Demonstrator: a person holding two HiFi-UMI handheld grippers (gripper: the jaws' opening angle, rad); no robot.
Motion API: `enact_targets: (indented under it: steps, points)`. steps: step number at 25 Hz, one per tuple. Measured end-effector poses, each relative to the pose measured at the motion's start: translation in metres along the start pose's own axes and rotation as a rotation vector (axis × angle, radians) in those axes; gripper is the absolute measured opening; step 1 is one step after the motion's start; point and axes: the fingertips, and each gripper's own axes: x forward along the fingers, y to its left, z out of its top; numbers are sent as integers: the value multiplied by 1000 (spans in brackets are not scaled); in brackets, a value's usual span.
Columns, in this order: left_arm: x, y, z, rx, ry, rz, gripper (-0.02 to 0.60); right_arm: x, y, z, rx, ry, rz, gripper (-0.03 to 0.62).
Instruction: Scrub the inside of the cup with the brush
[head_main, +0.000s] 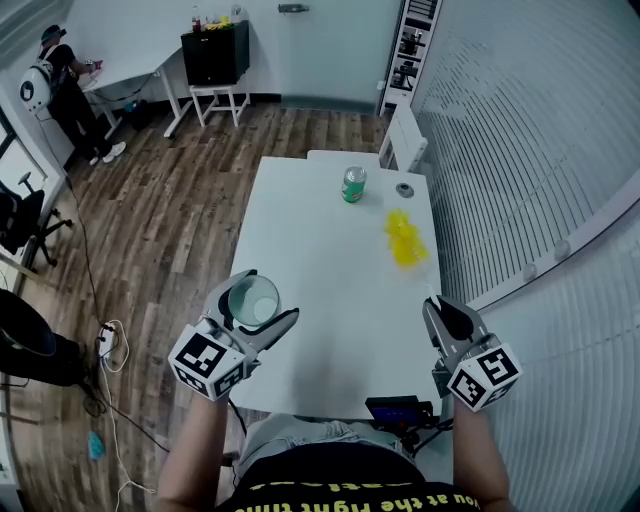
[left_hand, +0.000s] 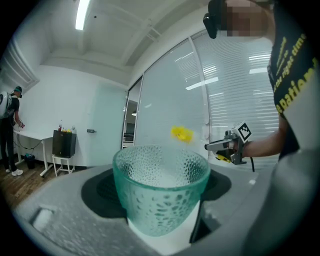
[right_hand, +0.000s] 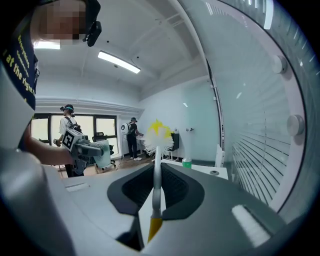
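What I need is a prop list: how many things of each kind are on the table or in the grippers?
cup: 1
brush: 1
green can: 1
small grey round piece: 1
Total: 4

The person wears a black T-shirt (head_main: 320, 485) printed with yellow lettering. The left claw (head_main: 265, 300) and right claw (head_main: 441, 312) are grey with black inner pads, each carrying a white marker cube (head_main: 208, 362) with black squares.
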Motion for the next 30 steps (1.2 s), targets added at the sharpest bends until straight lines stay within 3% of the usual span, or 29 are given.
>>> enact_targets:
  steps: [30]
  points:
    - [10, 13, -12, -13, 32, 48, 408, 18, 3, 5, -31, 7, -4, 44]
